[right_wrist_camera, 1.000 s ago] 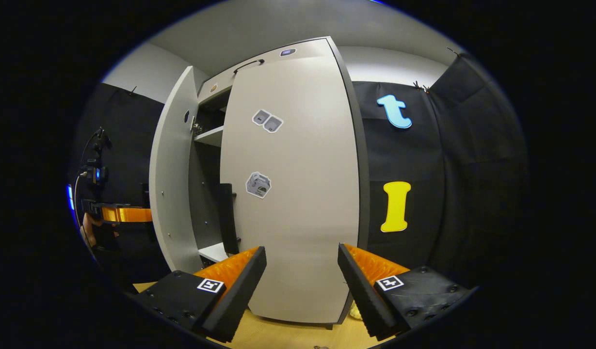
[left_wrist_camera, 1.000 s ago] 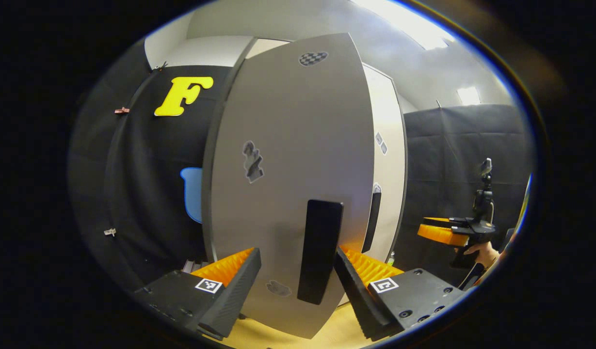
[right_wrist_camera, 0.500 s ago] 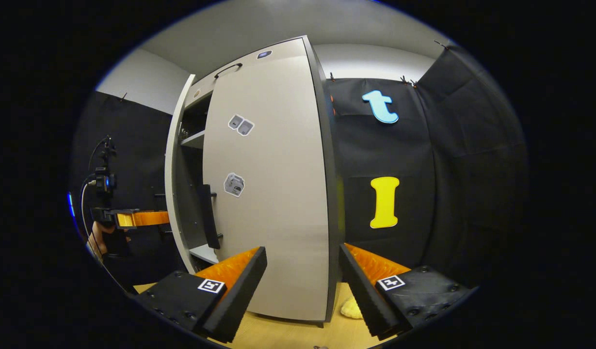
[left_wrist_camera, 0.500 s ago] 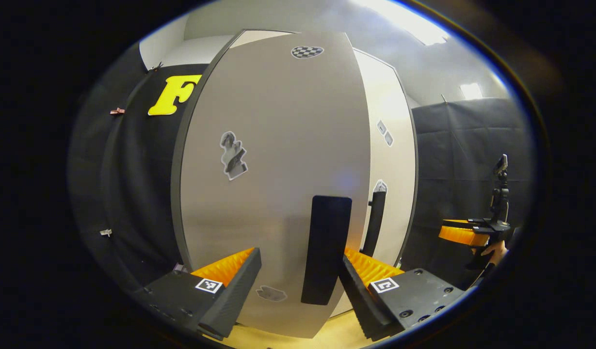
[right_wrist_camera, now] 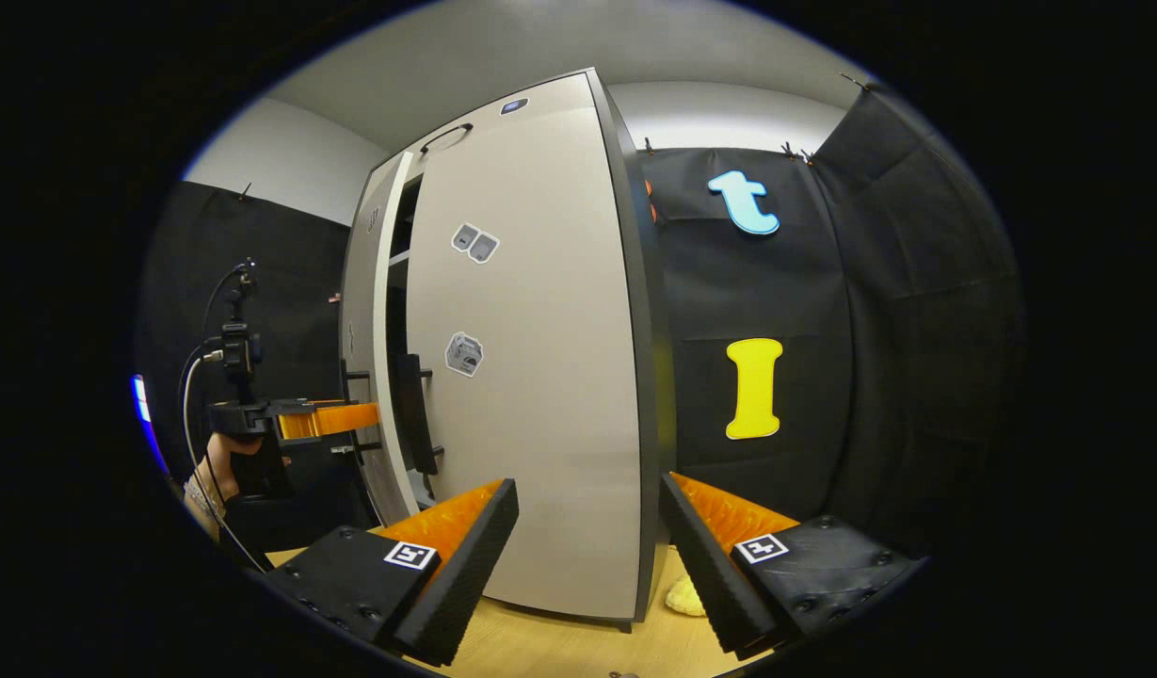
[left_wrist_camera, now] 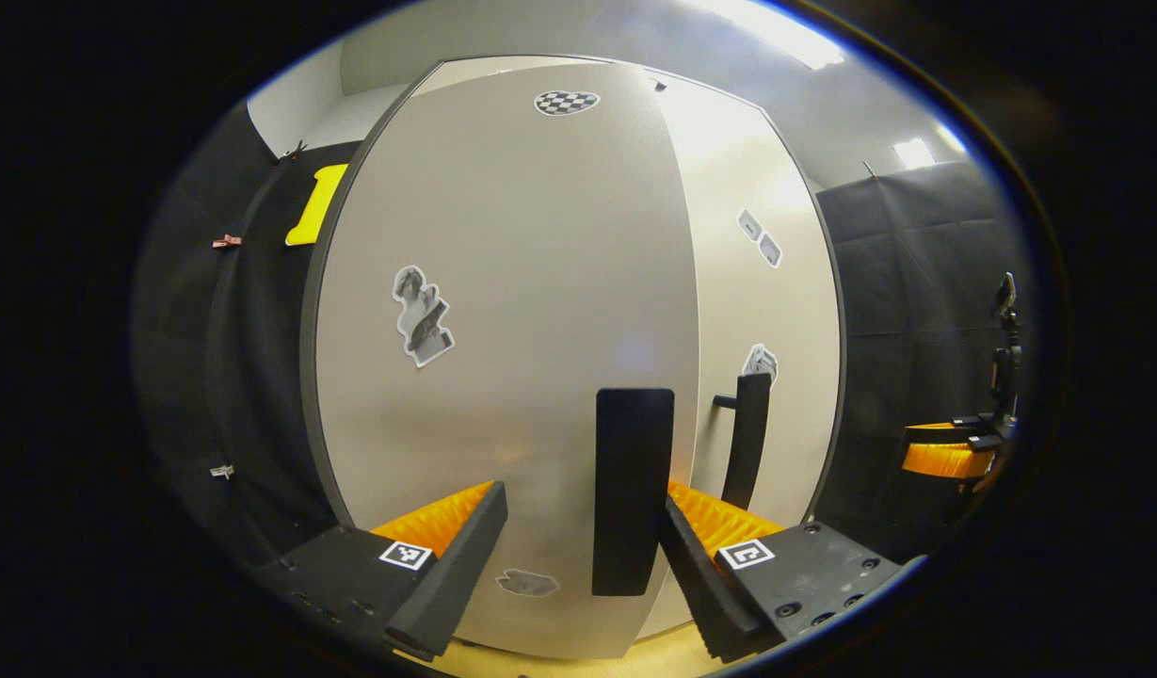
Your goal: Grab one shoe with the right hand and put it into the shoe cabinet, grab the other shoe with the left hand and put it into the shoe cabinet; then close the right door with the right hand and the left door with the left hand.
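Note:
In the left gripper view the grey shoe cabinet's left door [left_wrist_camera: 503, 330] stands close in front, almost flush with the right door [left_wrist_camera: 776, 311]. My left gripper [left_wrist_camera: 578, 565] is open against this door. The door's black handle [left_wrist_camera: 633, 490] rises just inside my right fingertip. The right door's handle [left_wrist_camera: 749, 452] is beside it. In the right gripper view the right door [right_wrist_camera: 531, 377] is closed and the left door [right_wrist_camera: 382, 377] stands a narrow crack ajar. My right gripper [right_wrist_camera: 587, 565] is open, held back from the cabinet and holding nothing.
A wooden floor [right_wrist_camera: 559, 645] runs under the cabinet. A small yellow object [right_wrist_camera: 683, 595] lies by the cabinet's right foot. Black cloth walls stand on both sides. A hand [right_wrist_camera: 222, 463] holds the left gripper [right_wrist_camera: 329, 418]; the right gripper [left_wrist_camera: 945, 454] hangs at the far right.
The left door has swung from half open to nearly closed, with my left gripper moving along against it. The right gripper has stayed open, back from the closed right door.

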`<state>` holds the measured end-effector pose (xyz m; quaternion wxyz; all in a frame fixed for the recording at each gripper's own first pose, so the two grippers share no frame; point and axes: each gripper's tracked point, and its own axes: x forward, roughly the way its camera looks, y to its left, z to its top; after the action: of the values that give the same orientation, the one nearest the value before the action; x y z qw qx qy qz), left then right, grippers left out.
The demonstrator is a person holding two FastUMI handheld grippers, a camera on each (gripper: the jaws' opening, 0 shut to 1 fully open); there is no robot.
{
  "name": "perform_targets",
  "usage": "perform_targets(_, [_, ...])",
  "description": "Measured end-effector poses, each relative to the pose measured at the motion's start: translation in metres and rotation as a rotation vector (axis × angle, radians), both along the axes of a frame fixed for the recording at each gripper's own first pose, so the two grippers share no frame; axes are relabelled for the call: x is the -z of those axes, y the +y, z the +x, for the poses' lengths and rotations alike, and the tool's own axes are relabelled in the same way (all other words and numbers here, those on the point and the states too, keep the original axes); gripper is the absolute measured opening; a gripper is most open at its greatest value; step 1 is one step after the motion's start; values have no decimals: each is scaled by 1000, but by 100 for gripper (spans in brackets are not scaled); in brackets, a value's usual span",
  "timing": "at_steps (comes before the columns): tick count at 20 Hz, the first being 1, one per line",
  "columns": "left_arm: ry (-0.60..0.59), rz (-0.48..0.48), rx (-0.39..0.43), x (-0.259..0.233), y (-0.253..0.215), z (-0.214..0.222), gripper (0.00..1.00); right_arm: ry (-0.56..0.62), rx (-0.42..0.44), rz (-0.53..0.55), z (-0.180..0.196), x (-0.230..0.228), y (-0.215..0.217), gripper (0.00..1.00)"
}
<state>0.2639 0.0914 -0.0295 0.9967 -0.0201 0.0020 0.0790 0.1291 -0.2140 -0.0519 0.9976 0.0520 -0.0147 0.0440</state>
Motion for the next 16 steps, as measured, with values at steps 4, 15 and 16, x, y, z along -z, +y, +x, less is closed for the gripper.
perform_targets(4, [-3,27,-13,1,-1,3,95,3,18,7,-14,-3,4,99])
perform_targets(15, [-27,-24,113,-8,-14,-99,95,-13,85,-53,-70,-14,74,99])
perform_targets(16, [-23,-27,113,-9,-11,-115,95,-13,91,-60,-75,-13,82,99])
